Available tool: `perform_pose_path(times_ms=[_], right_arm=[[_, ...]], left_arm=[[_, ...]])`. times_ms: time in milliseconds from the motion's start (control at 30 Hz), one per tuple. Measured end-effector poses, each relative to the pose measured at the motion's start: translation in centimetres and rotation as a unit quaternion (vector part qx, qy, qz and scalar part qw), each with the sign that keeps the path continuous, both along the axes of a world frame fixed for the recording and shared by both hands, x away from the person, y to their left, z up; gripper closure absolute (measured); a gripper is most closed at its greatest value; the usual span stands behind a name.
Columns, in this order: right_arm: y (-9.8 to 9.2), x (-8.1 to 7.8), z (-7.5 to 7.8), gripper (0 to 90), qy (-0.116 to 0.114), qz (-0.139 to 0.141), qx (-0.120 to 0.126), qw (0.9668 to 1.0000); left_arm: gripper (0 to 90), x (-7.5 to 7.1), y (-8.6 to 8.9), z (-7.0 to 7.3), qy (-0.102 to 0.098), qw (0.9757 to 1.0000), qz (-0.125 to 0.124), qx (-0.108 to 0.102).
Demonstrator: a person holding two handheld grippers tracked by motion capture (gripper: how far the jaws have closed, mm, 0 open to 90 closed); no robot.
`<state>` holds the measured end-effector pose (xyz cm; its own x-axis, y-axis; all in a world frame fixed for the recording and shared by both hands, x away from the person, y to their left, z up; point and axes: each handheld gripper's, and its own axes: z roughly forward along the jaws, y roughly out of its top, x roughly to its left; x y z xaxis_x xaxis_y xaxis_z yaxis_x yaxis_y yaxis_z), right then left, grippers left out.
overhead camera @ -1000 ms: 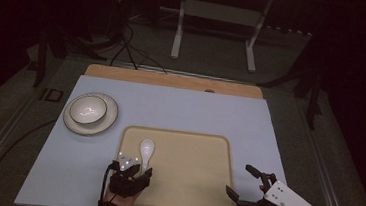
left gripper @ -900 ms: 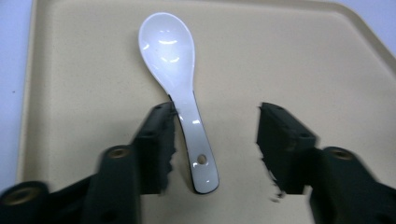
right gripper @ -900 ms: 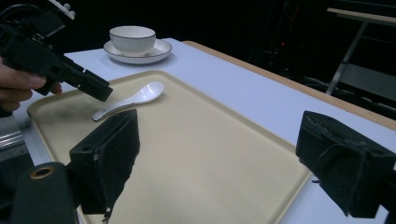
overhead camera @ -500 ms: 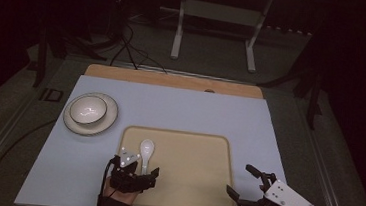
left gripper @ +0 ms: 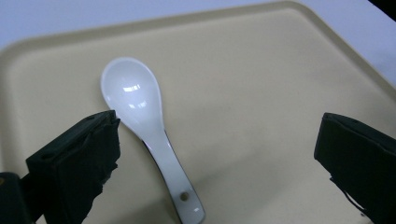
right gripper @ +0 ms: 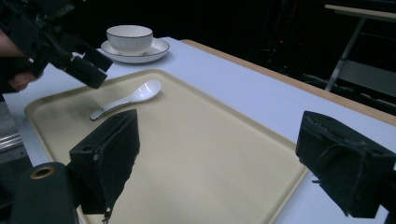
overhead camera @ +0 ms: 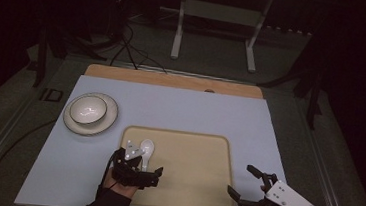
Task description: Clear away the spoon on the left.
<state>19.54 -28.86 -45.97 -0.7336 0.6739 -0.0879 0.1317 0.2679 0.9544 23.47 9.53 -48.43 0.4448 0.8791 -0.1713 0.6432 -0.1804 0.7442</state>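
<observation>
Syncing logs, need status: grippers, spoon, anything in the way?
Left gripper jaws just opened, spoon between them, untouched, flat on tray. Right gripper open, holds nothing. Bowl on saucer off tray, no obstruction.

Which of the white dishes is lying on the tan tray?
The white spoon, lying flat on the tray. The bowl sits on its saucer off the tray, on the blue table.

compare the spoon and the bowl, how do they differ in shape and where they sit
The spoon lies flat on the beige tray; the bowl stands upright on a saucer on the blue mat, off the tray. The spoon is long and slim, the bowl round and deep. Both are glossy white.
</observation>
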Motion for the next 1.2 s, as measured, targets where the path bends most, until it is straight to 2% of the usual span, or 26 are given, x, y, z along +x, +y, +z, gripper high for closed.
perform_pose_path(times_ms=[133, 333, 500, 567, 633, 767, 900, 1000, 1100, 1200], right_arm=[[0.1, 0.0, 0.0, 13.6, -0.001, 0.000, -0.003, 1.0000], [0.2, 0.0, 0.1, 13.6, -0.001, 0.001, -0.004, 1.0000], [0.4, 0.1, 0.1, 13.6, -0.001, 0.004, -0.005, 1.0000], [0.5, 0.2, 0.1, 13.6, -0.002, 0.007, -0.007, 0.9999], [0.5, 0.2, 0.1, 13.6, -0.001, 0.008, -0.007, 0.9999], [0.4, 0.3, 0.1, 13.6, 0.001, 0.009, -0.003, 1.0000], [0.5, 0.3, 0.0, 13.6, 0.001, 0.010, -0.004, 0.9999], [0.6, 0.3, 0.0, 13.6, 0.000, 0.011, -0.007, 0.9999], [0.6, 0.3, 0.0, 13.6, -0.001, 0.011, -0.007, 0.9999], [0.6, 0.3, 0.0, 13.6, 0.000, 0.012, -0.008, 0.9999]], left_arm=[[0.9, 0.5, 0.7, 1.1, -0.005, 0.9998, -0.004, 0.019], [0.9, 0.9, 2.1, 2.5, -0.009, 0.9997, -0.007, 0.022], [0.9, 0.9, 2.6, 2.8, -0.013, 0.9996, -0.010, 0.024], [0.9, 0.7, 2.7, 2.8, -0.015, 0.9991, -0.020, 0.034], [0.9, 0.5, 3.0, 2.8, -0.016, 0.9990, -0.024, 0.033], [0.9, 0.0, 3.5, 3.1, -0.020, 0.9984, -0.024, 0.048], [1.0, -0.3, 4.5, 3.5, -0.029, 0.9988, -0.015, 0.037], [0.9, -0.5, 5.1, 3.8, -0.038, 0.9982, -0.019, 0.042], [0.9, -0.7, 5.6, 3.9, -0.043, 0.9979, -0.031, 0.037], [1.0, -1.1, 6.0, 3.9, -0.059, 0.9968, -0.037, 0.038]])
